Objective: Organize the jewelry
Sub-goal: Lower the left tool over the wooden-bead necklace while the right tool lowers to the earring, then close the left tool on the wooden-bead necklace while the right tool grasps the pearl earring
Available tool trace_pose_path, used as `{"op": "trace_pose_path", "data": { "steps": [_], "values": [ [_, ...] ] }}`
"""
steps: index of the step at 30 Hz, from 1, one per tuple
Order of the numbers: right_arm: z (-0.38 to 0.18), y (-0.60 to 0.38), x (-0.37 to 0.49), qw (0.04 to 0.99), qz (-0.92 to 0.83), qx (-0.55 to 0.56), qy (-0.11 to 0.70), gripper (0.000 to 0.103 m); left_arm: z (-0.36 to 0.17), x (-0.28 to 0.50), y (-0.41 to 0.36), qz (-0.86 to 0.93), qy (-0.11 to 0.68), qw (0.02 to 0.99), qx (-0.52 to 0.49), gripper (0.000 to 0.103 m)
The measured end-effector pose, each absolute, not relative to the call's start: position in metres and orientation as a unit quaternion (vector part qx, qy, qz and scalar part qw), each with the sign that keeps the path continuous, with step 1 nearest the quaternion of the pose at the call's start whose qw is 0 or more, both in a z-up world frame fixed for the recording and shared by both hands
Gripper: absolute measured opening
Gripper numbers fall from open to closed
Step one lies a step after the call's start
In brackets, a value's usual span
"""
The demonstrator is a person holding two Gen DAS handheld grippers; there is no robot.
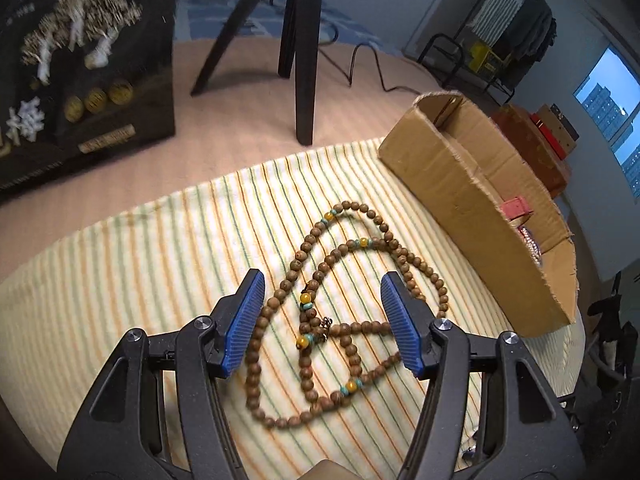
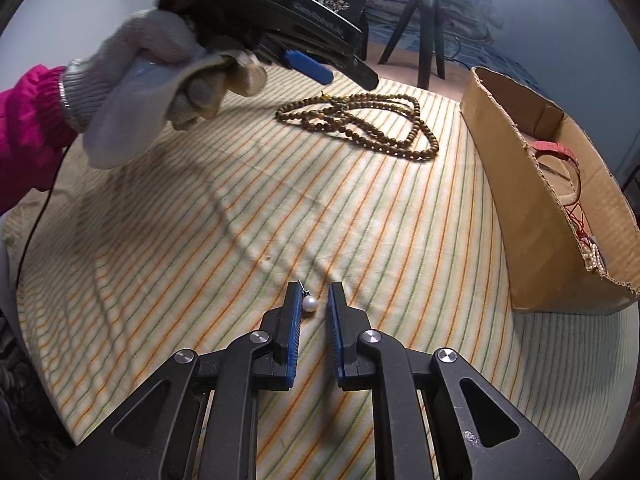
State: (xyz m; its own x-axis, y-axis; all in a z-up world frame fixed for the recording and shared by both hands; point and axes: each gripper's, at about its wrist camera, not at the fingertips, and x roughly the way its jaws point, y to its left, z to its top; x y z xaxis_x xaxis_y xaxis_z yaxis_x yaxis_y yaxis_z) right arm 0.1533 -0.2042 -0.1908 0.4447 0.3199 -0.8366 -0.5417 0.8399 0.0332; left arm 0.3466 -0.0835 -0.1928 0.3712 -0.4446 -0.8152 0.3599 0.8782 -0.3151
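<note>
A long brown wooden bead necklace (image 1: 340,312) with yellow and turquoise beads lies looped on the striped cloth (image 1: 140,272). My left gripper (image 1: 322,284) is open above it, its blue pads (image 1: 244,320) either side of the loops. The necklace also shows in the right wrist view (image 2: 360,124), with the left gripper (image 2: 320,68) above it in a gloved hand. My right gripper (image 2: 314,294) is open with a narrow gap, and a small white pearl earring (image 2: 309,304) lies between its fingers, next to the left pad (image 2: 294,320).
An open cardboard box (image 1: 460,184) stands at the cloth's right edge (image 2: 520,200), holding a red piece (image 2: 552,148) and pearl strands (image 2: 592,256). A black tripod (image 1: 300,48) and a dark decorated box (image 1: 80,72) stand behind the cloth.
</note>
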Motion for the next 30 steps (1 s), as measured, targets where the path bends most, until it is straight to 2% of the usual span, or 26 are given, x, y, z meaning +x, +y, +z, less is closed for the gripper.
{"op": "trace_pose_path", "data": {
  "steps": [7, 14, 17, 30],
  "values": [
    [-0.19, -0.207, 0.155, 0.841, 0.258, -0.118, 0.462, 0.012, -0.198, 0.336, -0.1, -0.271, 0.511, 0.815, -0.015, 0.062],
    [-0.19, -0.208, 0.156, 0.84, 0.259, -0.115, 0.463, 0.012, -0.199, 0.3, -0.142, -0.283, 0.496, 0.811, 0.126, 0.062],
    [-0.19, -0.209, 0.157, 0.839, 0.259, -0.109, 0.465, 0.012, -0.199, 0.296, -0.151, -0.278, 0.489, 0.812, 0.155, 0.064],
    [-0.189, -0.214, 0.156, 0.842, 0.257, -0.105, 0.462, 0.012, -0.191, 0.284, -0.16, -0.295, 0.488, 0.806, 0.157, 0.064]
  ]
}}
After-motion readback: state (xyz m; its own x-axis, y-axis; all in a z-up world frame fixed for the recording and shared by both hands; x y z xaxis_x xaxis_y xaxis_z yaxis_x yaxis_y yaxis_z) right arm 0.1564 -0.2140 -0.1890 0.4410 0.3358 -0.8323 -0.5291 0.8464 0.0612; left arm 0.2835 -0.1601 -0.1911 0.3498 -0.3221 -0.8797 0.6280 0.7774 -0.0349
